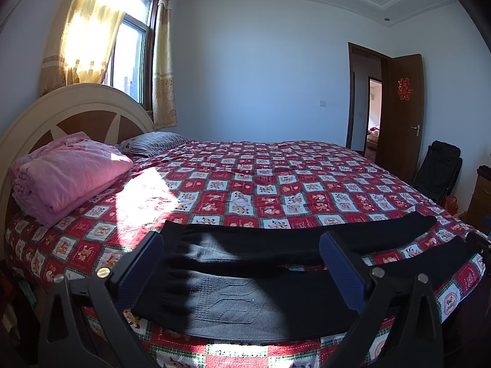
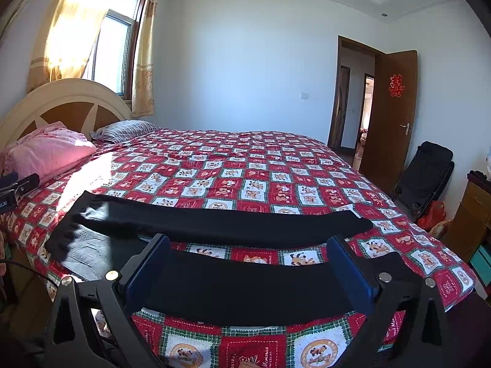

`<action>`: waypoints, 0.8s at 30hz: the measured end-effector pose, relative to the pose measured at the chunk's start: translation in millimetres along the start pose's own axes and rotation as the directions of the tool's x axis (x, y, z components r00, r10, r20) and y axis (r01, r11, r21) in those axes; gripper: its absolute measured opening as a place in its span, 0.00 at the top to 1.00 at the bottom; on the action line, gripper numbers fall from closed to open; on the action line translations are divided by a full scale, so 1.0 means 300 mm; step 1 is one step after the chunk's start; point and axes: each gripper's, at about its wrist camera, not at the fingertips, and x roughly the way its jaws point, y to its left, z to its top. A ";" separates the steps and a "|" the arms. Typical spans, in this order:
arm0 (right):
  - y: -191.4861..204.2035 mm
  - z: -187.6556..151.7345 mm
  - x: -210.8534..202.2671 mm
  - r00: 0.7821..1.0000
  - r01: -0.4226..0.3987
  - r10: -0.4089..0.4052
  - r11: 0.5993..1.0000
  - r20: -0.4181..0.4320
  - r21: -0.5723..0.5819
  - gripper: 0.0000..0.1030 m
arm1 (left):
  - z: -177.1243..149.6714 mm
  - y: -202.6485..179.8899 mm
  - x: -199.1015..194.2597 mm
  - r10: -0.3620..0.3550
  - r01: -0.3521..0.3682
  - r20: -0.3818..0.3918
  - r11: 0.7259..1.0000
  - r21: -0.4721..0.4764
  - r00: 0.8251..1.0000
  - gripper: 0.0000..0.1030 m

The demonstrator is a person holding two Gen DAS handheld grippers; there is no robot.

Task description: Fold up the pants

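Note:
Black pants (image 1: pixel 245 294) lie spread flat along the near edge of the bed, waistband to the left, both legs running right with a strip of quilt showing between them. My left gripper (image 1: pixel 242 263) hovers open over the waist and seat end, its blue pads (image 1: pixel 139 271) wide apart and holding nothing. In the right wrist view the same pants (image 2: pixel 245 288) stretch across the frame. My right gripper (image 2: pixel 248 270) stands open above the near leg, around mid-length. The left gripper's tip (image 2: pixel 18 187) shows at that view's left edge.
The bed carries a red patchwork quilt (image 1: pixel 276 184), with a folded pink blanket (image 1: pixel 67 174) and a striped pillow (image 1: pixel 153 142) by the headboard. A folded black chair (image 2: pixel 425 174), a wooden cabinet (image 2: pixel 472 217) and an open door (image 2: pixel 389 116) stand to the right.

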 end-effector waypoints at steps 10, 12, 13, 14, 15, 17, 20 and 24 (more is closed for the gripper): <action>0.005 -0.009 0.016 1.000 0.001 -0.001 1.000 -0.012 -0.003 0.01 | -0.016 0.002 0.012 0.004 -0.004 -0.010 1.000 -0.008 1.000 0.00; 0.006 -0.010 0.016 1.000 0.001 -0.001 1.000 -0.013 -0.004 0.01 | -0.016 0.003 0.013 0.004 -0.004 -0.009 1.000 -0.007 1.000 0.00; 0.006 -0.010 0.016 1.000 0.001 -0.001 1.000 -0.012 -0.004 0.01 | -0.018 0.000 0.012 0.004 -0.004 -0.009 1.000 -0.007 1.000 0.00; 0.006 -0.010 0.016 1.000 0.001 -0.001 1.000 -0.012 -0.003 0.01 | -0.021 -0.002 0.011 0.003 -0.003 -0.010 1.000 -0.007 1.000 0.00; 0.007 -0.010 0.016 1.000 0.001 -0.001 1.000 -0.013 -0.003 0.01 | -0.024 -0.004 0.011 0.003 -0.003 -0.011 1.000 -0.007 1.000 0.00; 0.008 -0.011 0.017 1.000 0.001 -0.001 1.000 -0.014 -0.004 0.01 | -0.013 0.004 0.016 0.004 -0.004 -0.011 1.000 -0.008 1.000 0.00; 0.009 -0.015 0.022 1.000 -0.005 0.004 1.000 -0.017 -0.005 0.01 | -0.019 -0.001 0.018 0.003 -0.003 -0.015 1.000 -0.011 1.000 0.00; 0.016 -0.024 0.033 1.000 -0.015 0.015 1.000 -0.024 -0.011 0.01 | -0.026 -0.005 0.036 -0.005 0.005 -0.026 1.000 -0.010 1.000 0.00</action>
